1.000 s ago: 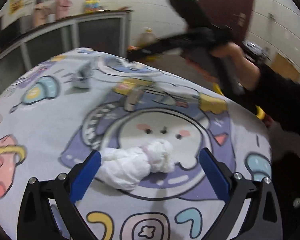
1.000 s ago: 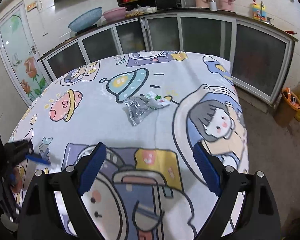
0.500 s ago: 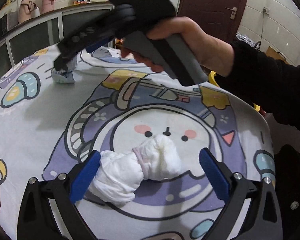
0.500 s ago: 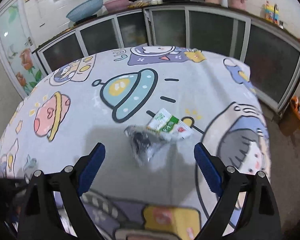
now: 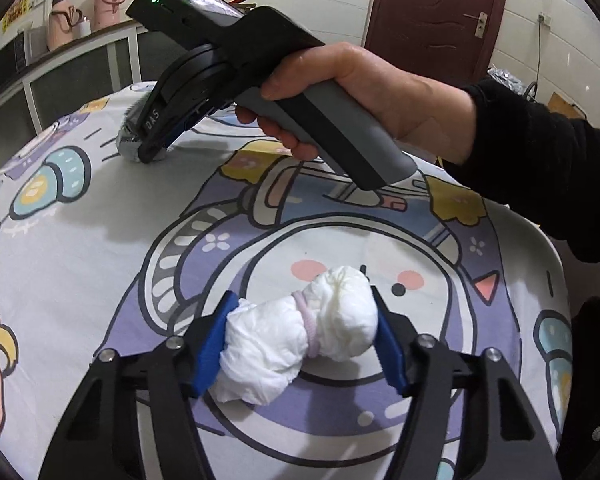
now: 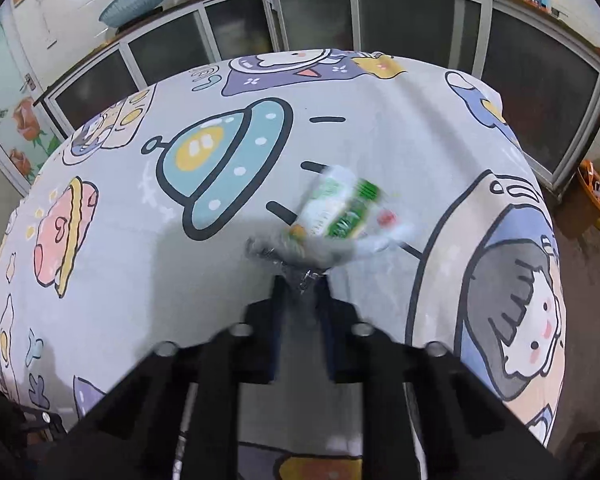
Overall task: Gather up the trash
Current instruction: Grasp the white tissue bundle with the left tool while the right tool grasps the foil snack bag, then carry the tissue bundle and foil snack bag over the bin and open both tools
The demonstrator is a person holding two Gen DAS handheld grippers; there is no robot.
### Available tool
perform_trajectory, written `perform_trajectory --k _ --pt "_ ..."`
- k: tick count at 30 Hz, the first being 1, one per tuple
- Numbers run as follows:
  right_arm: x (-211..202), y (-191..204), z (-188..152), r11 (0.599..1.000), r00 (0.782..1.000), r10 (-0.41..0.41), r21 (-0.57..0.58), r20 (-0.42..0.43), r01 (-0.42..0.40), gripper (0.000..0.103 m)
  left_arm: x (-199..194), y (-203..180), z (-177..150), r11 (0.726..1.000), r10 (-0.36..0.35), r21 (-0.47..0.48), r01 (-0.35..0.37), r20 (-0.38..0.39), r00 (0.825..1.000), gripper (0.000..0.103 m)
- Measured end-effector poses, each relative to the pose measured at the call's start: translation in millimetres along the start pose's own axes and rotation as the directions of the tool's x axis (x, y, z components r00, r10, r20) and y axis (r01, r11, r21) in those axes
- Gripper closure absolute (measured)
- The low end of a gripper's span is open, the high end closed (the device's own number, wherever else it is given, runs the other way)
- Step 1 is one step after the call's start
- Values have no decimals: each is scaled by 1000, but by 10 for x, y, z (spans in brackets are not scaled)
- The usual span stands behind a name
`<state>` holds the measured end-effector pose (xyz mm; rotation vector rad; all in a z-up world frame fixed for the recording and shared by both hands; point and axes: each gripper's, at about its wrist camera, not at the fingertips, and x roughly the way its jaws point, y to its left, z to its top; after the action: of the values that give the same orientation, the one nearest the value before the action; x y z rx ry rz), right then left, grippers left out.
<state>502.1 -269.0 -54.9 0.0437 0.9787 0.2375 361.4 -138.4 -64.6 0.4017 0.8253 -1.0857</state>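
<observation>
A white wad of tissue (image 5: 296, 340), tied with a pink band, lies on the cartoon-print tablecloth (image 5: 80, 280). My left gripper (image 5: 302, 296) is closing on it, and its blue pads (image 5: 214, 344) touch both ends of the wad. Farther back, a person's hand (image 5: 360, 88) holds my right gripper (image 5: 150, 150), tips down on a crumpled silver and green snack wrapper (image 5: 125, 140). In the right wrist view that gripper (image 6: 303, 280) is shut, pinching the wrapper's (image 6: 340, 208) silver edge; the wrapper is blurred.
Glass-fronted cabinets (image 6: 380, 20) run behind the table, with basins (image 6: 136, 0) on the counter. An orange bin (image 6: 596, 196) stands on the floor past the table's right edge. A dark red door (image 5: 432, 20) is behind the black sleeve (image 5: 540, 168).
The left jaws came in from wide open onto the two ends of the tissue wad. The right gripper dropped toward the snack wrapper and shut on its silver edge.
</observation>
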Motion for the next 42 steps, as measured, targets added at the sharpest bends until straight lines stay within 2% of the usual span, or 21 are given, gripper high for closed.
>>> perform_trajectory --k 11,17,23,32,42 --pt "-591 100 -206 998 997 42 -41 58 -40 94 -427 -113 -22 998 3 -57 1 72 997 45" --pt "-989 160 -458 996 994 61 -63 87 -55 94 -677 -304 -89 997 45 -73 -38 91 995 45" --pt "-1462 170 -799 995 989 75 -69 129 -67 94 -904 -565 -187 993 74 -103 -61 120 990 45" --pt "-2091 61 -1413 997 981 67 -46 180 -60 94 -1018 -976 -237 991 98 -109 -83 133 986 45" --pt "-2576 -248 -2117 999 976 31 17 216 -36 94 -891 -1434 -57 988 96 -134 -74 162 982 45"
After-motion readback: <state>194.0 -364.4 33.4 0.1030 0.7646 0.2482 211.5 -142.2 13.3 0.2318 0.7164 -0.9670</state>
